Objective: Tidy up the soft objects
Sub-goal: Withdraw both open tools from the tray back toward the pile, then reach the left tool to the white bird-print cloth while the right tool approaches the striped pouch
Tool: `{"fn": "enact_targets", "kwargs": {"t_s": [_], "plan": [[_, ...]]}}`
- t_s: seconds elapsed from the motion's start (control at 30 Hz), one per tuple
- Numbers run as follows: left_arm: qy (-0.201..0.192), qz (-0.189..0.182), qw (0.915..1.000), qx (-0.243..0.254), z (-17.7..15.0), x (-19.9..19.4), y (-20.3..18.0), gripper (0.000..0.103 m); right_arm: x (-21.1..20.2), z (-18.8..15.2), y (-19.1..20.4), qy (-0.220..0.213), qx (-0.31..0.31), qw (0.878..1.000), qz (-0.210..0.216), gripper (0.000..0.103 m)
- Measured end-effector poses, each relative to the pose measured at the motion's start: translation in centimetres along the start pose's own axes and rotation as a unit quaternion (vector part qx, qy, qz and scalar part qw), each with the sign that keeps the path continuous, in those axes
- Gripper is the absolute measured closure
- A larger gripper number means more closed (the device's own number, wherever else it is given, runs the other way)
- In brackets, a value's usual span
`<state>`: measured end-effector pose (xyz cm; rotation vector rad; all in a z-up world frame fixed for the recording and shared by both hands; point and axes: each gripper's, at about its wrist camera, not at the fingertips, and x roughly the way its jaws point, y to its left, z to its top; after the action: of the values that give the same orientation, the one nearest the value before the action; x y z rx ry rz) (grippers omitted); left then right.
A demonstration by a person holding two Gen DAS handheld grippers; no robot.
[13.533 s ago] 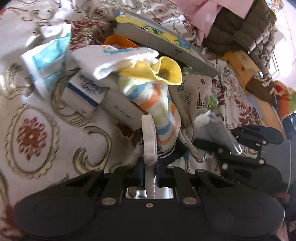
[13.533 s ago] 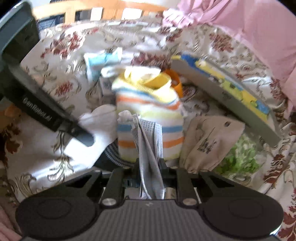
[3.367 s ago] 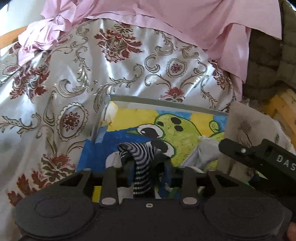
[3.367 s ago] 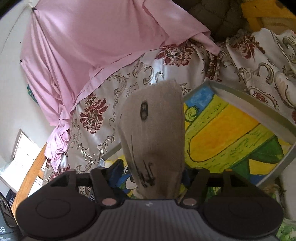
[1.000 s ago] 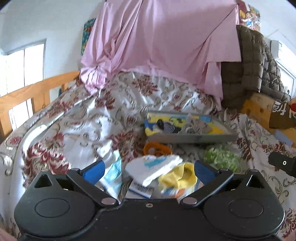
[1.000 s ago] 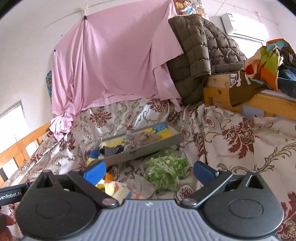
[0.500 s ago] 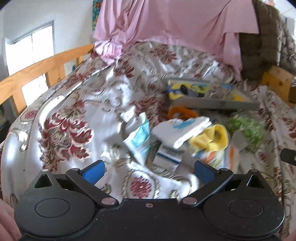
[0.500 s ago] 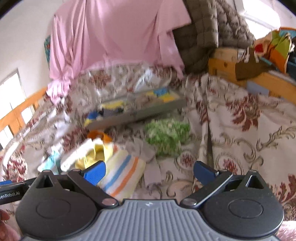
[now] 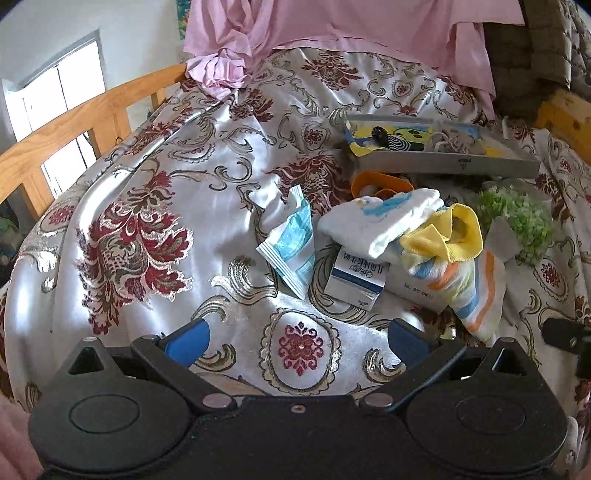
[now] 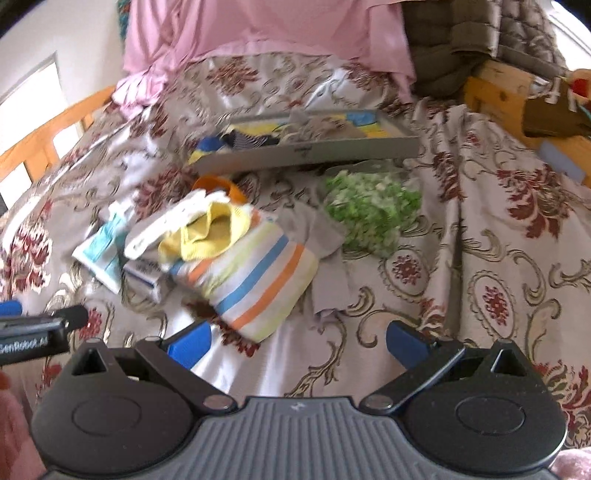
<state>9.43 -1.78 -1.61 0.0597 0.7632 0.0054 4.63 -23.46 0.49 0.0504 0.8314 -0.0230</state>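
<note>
A pile of soft things lies on the bed: a striped sock with a yellow cuff [image 9: 465,266] [image 10: 251,273], a white and blue sock [image 9: 384,218], a grey cloth [image 10: 325,236] and a green fluffy piece [image 9: 521,218] [image 10: 369,206]. A grey tray [image 9: 443,160] [image 10: 306,151] behind them holds a black-and-white striped sock [image 9: 399,142] and a beige sock [image 10: 325,129]. My left gripper [image 9: 297,338] is open and empty, short of the pile. My right gripper [image 10: 297,338] is open and empty, just in front of the striped sock.
A blue and white packet [image 9: 291,243] and a white and blue carton [image 9: 356,277] lie beside the pile, an orange ring [image 9: 380,184] behind it. A wooden rail [image 9: 74,122] runs along the left. A pink sheet [image 10: 266,33] and brown jacket [image 10: 472,33] hang at the back.
Both grippers have dropped and come closer to the pile on the bed, staying open. Earlier still, each carried a sock to the tray and let it go there.
</note>
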Motion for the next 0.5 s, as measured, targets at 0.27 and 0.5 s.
{"fn": "enact_targets", "kwargs": {"t_s": [0.27, 0.5], "plan": [[0.005, 0.01, 0.9995, 0.029, 0.0, 0.9, -0.7, 0.001, 2.2, -0.2, 1.6, 0.055, -0.047, 0.997, -0.007, 0.0], [0.019, 0.013, 0.9996, 0.015, 0.5, 1.7, -0.2, 0.001, 3.6, 0.2, 1.5, 0.085, -0.042, 0.995, 0.017, 0.0]]}}
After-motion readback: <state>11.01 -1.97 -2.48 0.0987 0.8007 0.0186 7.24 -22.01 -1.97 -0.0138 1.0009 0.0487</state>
